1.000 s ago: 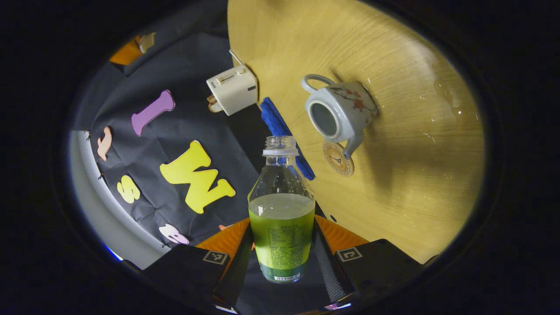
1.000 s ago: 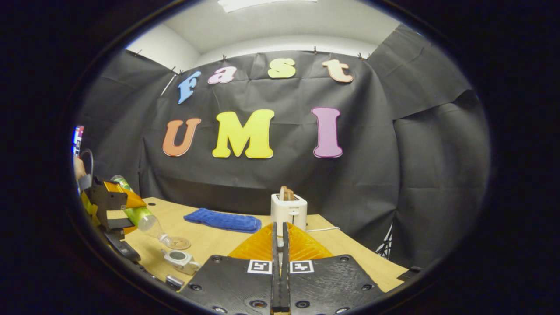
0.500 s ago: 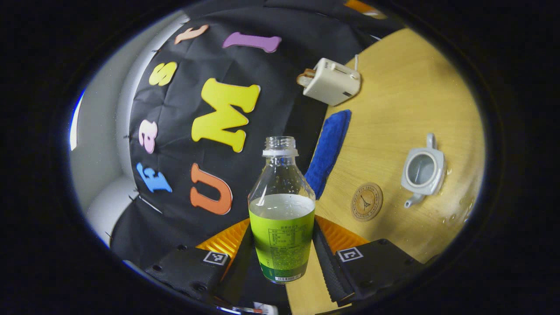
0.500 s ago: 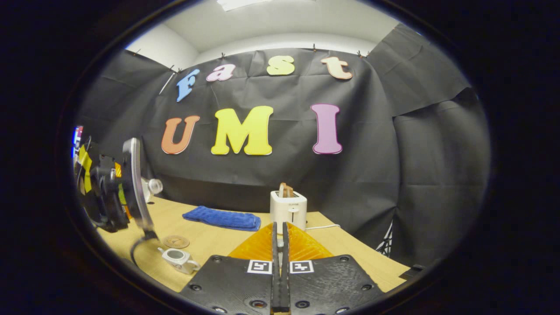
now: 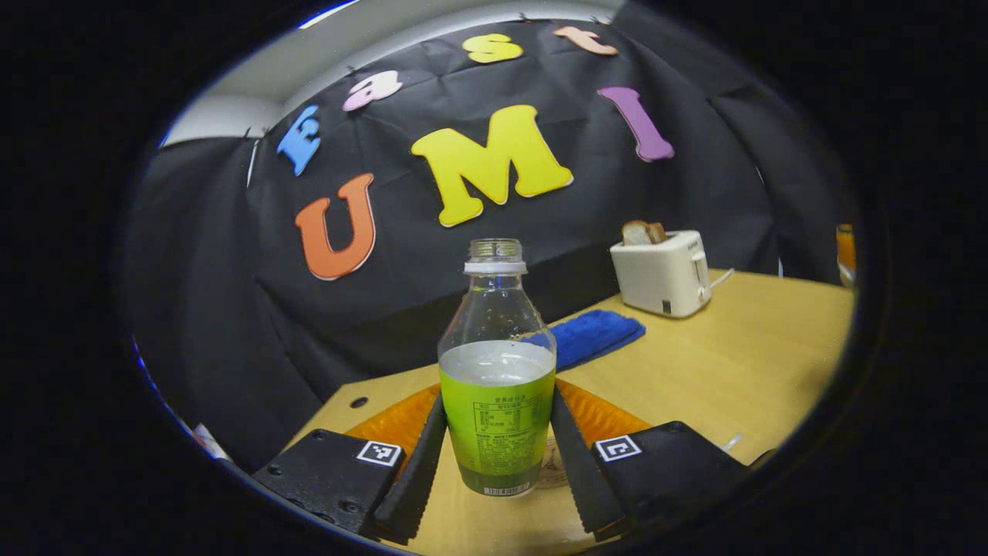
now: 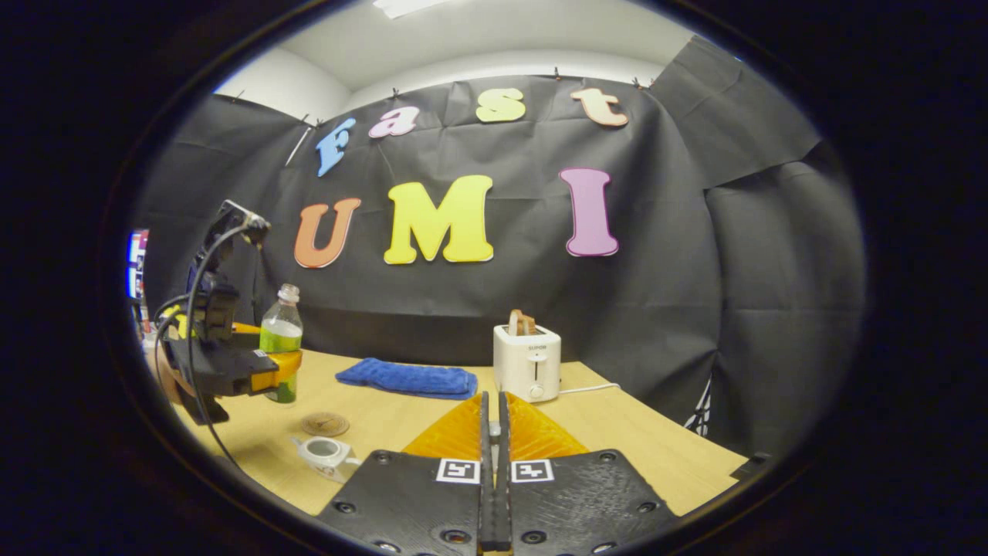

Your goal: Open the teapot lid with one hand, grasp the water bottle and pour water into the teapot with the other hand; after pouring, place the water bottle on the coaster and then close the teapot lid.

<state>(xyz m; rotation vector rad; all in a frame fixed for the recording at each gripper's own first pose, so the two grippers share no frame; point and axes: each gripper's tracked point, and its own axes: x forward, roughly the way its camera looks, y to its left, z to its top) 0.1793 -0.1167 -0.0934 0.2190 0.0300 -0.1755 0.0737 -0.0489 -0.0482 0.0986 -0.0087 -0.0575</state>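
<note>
Half-full green-labelled water bottle [image 5: 497,363], uncapped.

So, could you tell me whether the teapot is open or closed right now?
Open. The teapot shows a bare round mouth with no lid on it, sitting on the table.

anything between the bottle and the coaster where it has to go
Nothing visible does. The water bottle, held upright in the left gripper, hangs above bare table just behind the coaster; the teapot sits nearer the camera.
</note>
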